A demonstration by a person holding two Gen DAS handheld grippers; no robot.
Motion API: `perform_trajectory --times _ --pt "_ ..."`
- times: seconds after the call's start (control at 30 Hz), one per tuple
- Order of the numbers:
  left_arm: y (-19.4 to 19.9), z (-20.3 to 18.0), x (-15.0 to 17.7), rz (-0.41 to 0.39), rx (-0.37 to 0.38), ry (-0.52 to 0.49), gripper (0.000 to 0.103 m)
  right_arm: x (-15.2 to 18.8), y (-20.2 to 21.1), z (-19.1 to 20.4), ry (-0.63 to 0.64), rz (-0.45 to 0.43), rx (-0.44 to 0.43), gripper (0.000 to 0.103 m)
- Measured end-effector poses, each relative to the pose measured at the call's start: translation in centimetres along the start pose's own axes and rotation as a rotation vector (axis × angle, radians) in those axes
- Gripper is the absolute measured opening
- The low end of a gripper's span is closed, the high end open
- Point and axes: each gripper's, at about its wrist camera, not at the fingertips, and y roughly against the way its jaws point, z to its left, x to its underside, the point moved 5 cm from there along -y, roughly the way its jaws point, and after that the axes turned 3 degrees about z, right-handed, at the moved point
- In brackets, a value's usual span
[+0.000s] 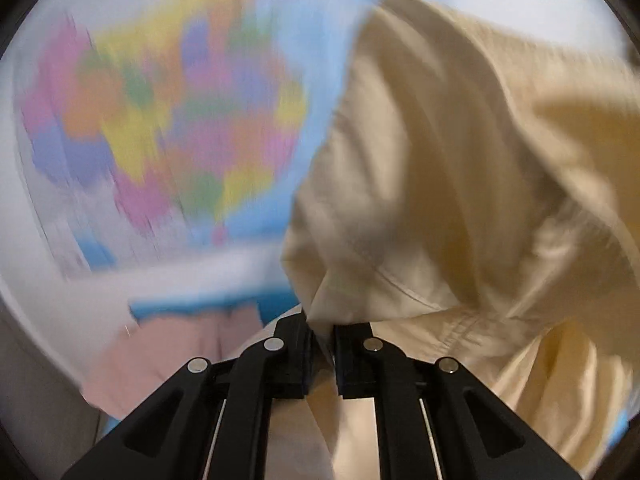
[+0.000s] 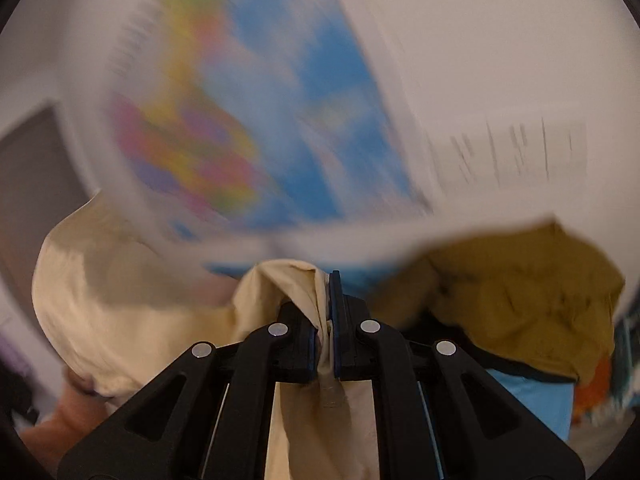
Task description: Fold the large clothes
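A large cream-yellow garment (image 1: 460, 184) hangs lifted in the air and fills the right half of the left wrist view. My left gripper (image 1: 322, 326) is shut on a bunched edge of it, with a stitched hem just to the right of the jaws. In the right wrist view my right gripper (image 2: 326, 304) is shut on another pinched fold of the same cream garment (image 2: 100, 300), which billows out to the left and hangs down below the jaws. Both views are blurred by motion.
A colourful map poster (image 1: 168, 112) hangs on the white wall behind; the same poster (image 2: 248, 128) is in the right wrist view. A pink cloth (image 1: 160, 356) lies low left. A mustard-yellow garment (image 2: 516, 304) and a light blue cloth (image 2: 532, 404) lie at the right.
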Motion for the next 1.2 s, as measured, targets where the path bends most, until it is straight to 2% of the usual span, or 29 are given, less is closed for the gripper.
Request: perform_trajectory --times 0.03,0.07,0.1,0.13,0.2,0.23,0.27,0.3,0.33,0.37,0.4,0.47,0.5,0.53,0.6,0.67,0.77,0.8,0.87,0.9,0.93,0.97,1.0,1.03,1.1,1.2 --pt "-2.8 0.0 0.5 0.042 -0.011 0.010 0.006 0.2 -1.8 -1.4 -0.023 0.040 0.013 0.006" --pt "-5.8 0.3 1.1 0.091 -0.013 0.037 0.006 0.6 -5.3 -3.6 -0.071 0.090 0.054 0.006" --pt "-9.4 0.6 1.5 0.144 -0.021 0.050 0.006 2.0 -6.6 -5.0 -0.086 0.124 0.062 0.006" --pt "-11.0 0.8 2.0 0.178 -0.030 0.066 0.006 3.1 -8.0 -6.4 -0.093 0.160 0.085 0.007" --pt "-15.7 2.2 2.1 0.266 -0.014 0.111 0.010 3.6 -10.6 -8.2 -0.124 0.200 0.150 0.011" --pt "-16.7 2.3 2.2 0.301 -0.011 0.121 0.011 3.7 -11.4 -8.6 -0.138 0.219 0.157 0.022" --pt "-17.7 2.9 2.2 0.327 -0.008 0.137 0.016 3.8 -11.9 -9.6 -0.164 0.226 0.185 0.030" --pt "-18.3 3.0 2.4 0.362 0.019 0.148 0.030 3.8 -12.0 -9.9 -0.170 0.225 0.198 0.044" --pt "-18.6 3.1 2.3 0.377 0.051 0.152 0.038 3.9 -11.4 -9.7 -0.135 0.206 0.233 0.056" --pt "-18.3 3.2 2.2 0.371 0.074 0.147 0.048 3.7 -10.6 -9.2 -0.088 0.179 0.274 0.064" --pt "-17.8 3.1 2.2 0.353 0.093 0.135 0.055 3.4 -9.9 -8.3 -0.041 0.158 0.303 0.076" --pt "-16.7 2.6 2.0 0.321 0.131 0.114 0.070 3.7 -8.9 -5.2 0.114 0.127 0.310 0.083" --pt "-16.4 2.8 1.8 0.308 0.161 0.111 0.074 4.1 -8.6 -4.2 0.184 0.132 0.329 0.093" --pt "-15.8 2.9 1.9 0.306 0.177 0.108 0.074 5.0 -8.6 -2.8 0.281 0.142 0.391 0.097" --pt "-15.1 3.5 2.6 0.309 0.218 0.095 0.075 6.6 -9.1 -2.1 0.336 0.193 0.432 0.097" --pt "-13.0 2.6 3.7 0.297 0.261 0.077 0.075 9.1 -8.6 -2.0 0.315 0.261 0.398 0.097" --pt "-9.6 2.0 4.9 0.259 0.302 0.052 0.079 12.2 -8.1 -2.6 0.282 0.289 0.373 0.097" --pt "-8.6 2.2 5.5 0.242 0.318 0.045 0.079 13.3 -7.4 -2.6 0.245 0.293 0.325 0.096" --pt "-7.3 2.7 6.4 0.227 0.332 0.037 0.079 15.1 -6.6 -2.0 0.207 0.310 0.268 0.089" --pt "-6.6 2.9 7.1 0.212 0.342 0.040 0.080 16.0 -5.9 -1.7 0.209 0.311 0.251 0.081" --pt "-6.1 3.2 7.4 0.204 0.348 0.045 0.081 16.5 -5.6 -1.5 0.214 0.317 0.243 0.060" --pt "-5.8 3.4 7.6 0.199 0.353 0.048 0.081 17.0 -4.8 -0.8 0.222 0.319 0.239 0.044" --pt "-5.3 3.6 7.9 0.190 0.356 0.053 0.082 17.3 -4.3 -0.7 0.225 0.318 0.236 0.009" --pt "-4.9 3.9 8.1 0.183 0.349 0.060 0.083 17.2 -3.7 -0.9 0.208 0.322 0.232 0.003" --pt "-3.9 4.4 8.4 0.173 0.341 0.063 0.083 15.7 -2.0 -1.4 0.181 0.281 0.217 0.003" --pt "-2.6 5.3 8.9 0.164 0.336 0.074 0.083 10.7 2.9 -3.1 0.192 0.152 0.327 0.003"
